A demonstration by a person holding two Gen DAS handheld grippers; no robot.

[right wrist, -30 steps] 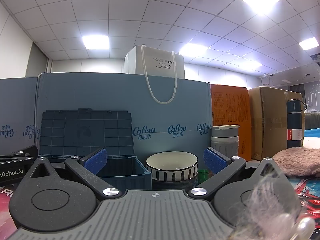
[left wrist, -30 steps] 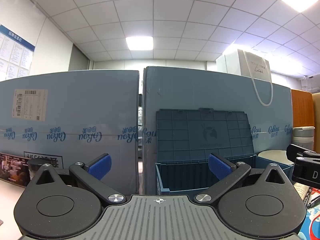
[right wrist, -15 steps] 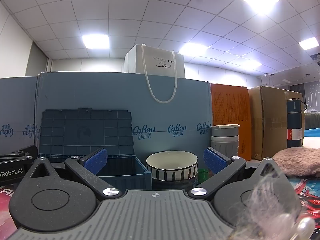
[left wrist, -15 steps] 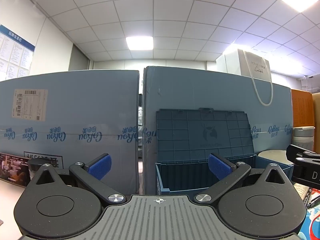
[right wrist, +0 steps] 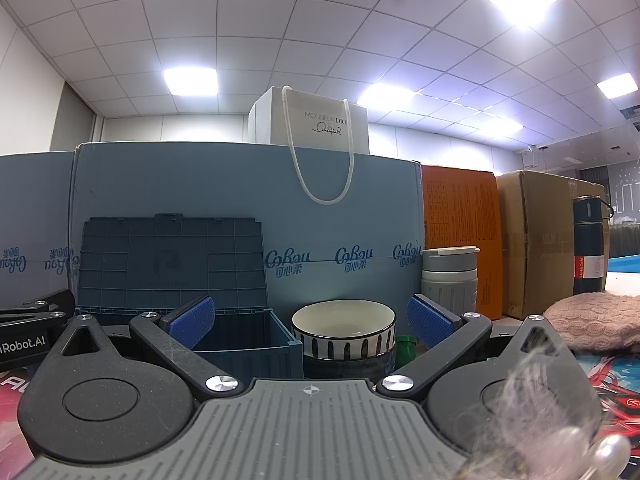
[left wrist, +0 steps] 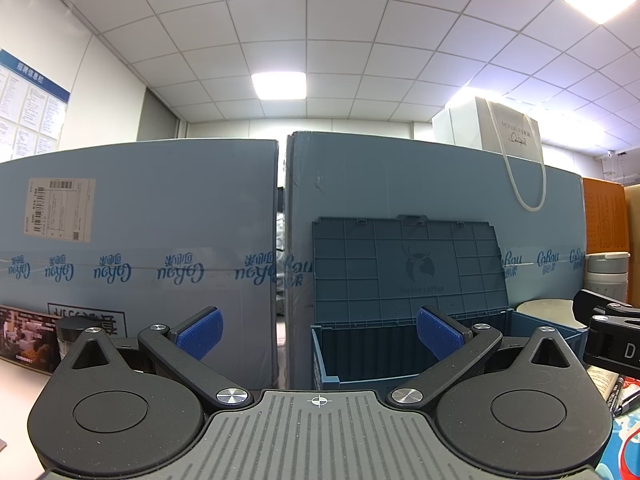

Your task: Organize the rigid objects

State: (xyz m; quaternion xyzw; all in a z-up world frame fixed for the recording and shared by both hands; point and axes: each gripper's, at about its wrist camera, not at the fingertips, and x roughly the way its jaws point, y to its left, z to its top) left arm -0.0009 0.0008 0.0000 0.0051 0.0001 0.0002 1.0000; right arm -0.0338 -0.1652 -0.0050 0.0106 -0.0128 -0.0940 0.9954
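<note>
Both grippers are seen spread wide with nothing held between the blue pads. In the right wrist view the right gripper (right wrist: 308, 322) is levelled at a striped bowl (right wrist: 344, 330), which is framed between its fingertips but not touched by either of them. This bowl is stacked on a darker bowl (right wrist: 348, 364), and a small green object (right wrist: 406, 346) is partly hidden just beside the pair, on the right. Just left of the bowls a blue storage crate (right wrist: 256, 350) is stood with its ribbed lid (right wrist: 172, 260) raised upright against a large blue carton (right wrist: 248, 200).

In the left wrist view the left gripper (left wrist: 318, 334) is pointed at the same crate (left wrist: 360, 356), whose open interior lies behind its right pad (left wrist: 438, 338). A second blue carton (left wrist: 140, 220), bearing a shipping label, is set beside the first, with a narrow gap between them. The cream rim of the bowl (left wrist: 546, 308) is glimpsed behind the crate's right side, and part of the other gripper's body (left wrist: 608, 336) is seen at the right edge.

Further out in the right wrist view, a grey lidded cup (right wrist: 450, 280) is stood behind the bowls, then an orange box (right wrist: 460, 236), a brown cardboard box (right wrist: 536, 240) and a dark flask (right wrist: 590, 252). A pink knitted cloth (right wrist: 592, 320) is laid at the right. A white paper bag (right wrist: 316, 128) is perched on top of the carton.
</note>
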